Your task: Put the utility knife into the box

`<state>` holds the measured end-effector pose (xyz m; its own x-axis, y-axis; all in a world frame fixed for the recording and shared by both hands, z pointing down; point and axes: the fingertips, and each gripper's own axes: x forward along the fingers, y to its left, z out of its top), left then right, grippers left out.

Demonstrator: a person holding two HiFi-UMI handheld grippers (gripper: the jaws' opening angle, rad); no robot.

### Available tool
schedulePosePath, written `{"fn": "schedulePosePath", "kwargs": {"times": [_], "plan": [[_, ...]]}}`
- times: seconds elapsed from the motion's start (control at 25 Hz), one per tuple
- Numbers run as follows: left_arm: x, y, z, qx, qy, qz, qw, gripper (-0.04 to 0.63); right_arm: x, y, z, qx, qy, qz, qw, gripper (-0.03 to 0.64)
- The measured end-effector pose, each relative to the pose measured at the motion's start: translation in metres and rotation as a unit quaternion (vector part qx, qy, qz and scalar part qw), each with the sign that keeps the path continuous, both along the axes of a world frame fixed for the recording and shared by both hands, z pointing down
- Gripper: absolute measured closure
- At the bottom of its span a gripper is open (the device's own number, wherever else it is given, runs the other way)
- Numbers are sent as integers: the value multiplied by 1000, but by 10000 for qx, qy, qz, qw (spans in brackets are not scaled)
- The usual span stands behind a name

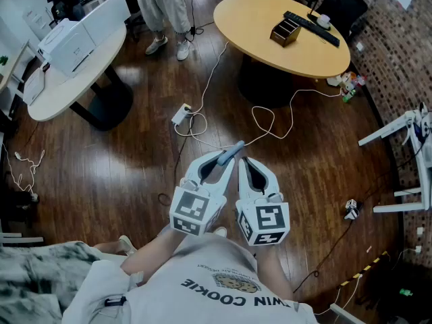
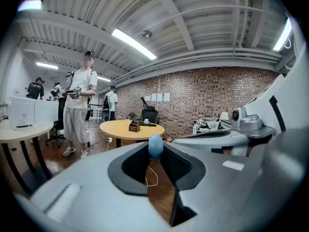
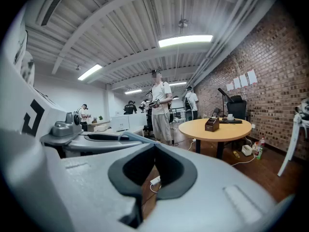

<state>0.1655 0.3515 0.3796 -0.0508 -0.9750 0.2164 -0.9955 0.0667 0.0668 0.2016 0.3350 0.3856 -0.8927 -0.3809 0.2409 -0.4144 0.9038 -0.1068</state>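
The utility knife (image 1: 233,152), grey-blue, sticks out forward from my left gripper (image 1: 226,158), which is shut on it. In the left gripper view its rounded blue end (image 2: 155,145) shows between the pads. My right gripper (image 1: 243,160) is held close beside the left, its tips together with nothing between them (image 3: 154,147). Both grippers hover over the wooden floor in front of the person's chest. The small brown box (image 1: 285,31) stands on the round yellow table (image 1: 256,25) some way ahead, and it also shows in both gripper views (image 2: 134,125) (image 3: 211,124).
A long black bar (image 1: 310,27) lies behind the box on the table. White cables and a power strip (image 1: 181,115) cross the floor between me and the table. A white table with a white case (image 1: 67,46) stands at left, a person (image 1: 165,5) beyond, a white frame (image 1: 405,127) at right.
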Motion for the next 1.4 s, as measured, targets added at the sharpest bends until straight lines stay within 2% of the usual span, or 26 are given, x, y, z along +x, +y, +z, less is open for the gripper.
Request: {"fn": "schedulePosePath", "kwargs": {"times": [0.24, 0.56, 0.8, 1.08, 1.4], "plan": [[-51, -26, 7, 30, 57, 53, 10000, 522, -51, -28, 4, 25, 61, 30, 10000, 615], [-149, -53, -1, 102, 147, 12, 9998, 522, -148, -53, -6, 133, 176, -18, 9998, 615], [-208, -72, 0, 98, 206, 83, 9997, 522, -206, -72, -5, 161, 274, 61, 9995, 615], [-259, -92, -5, 136, 234, 281, 9992, 522, -255, -89, -9, 223, 370, 262, 9987, 615], [-277, -118, -2, 124, 227, 661, 9975, 522, -273, -117, -9, 237, 365, 679, 9967, 615]]}}
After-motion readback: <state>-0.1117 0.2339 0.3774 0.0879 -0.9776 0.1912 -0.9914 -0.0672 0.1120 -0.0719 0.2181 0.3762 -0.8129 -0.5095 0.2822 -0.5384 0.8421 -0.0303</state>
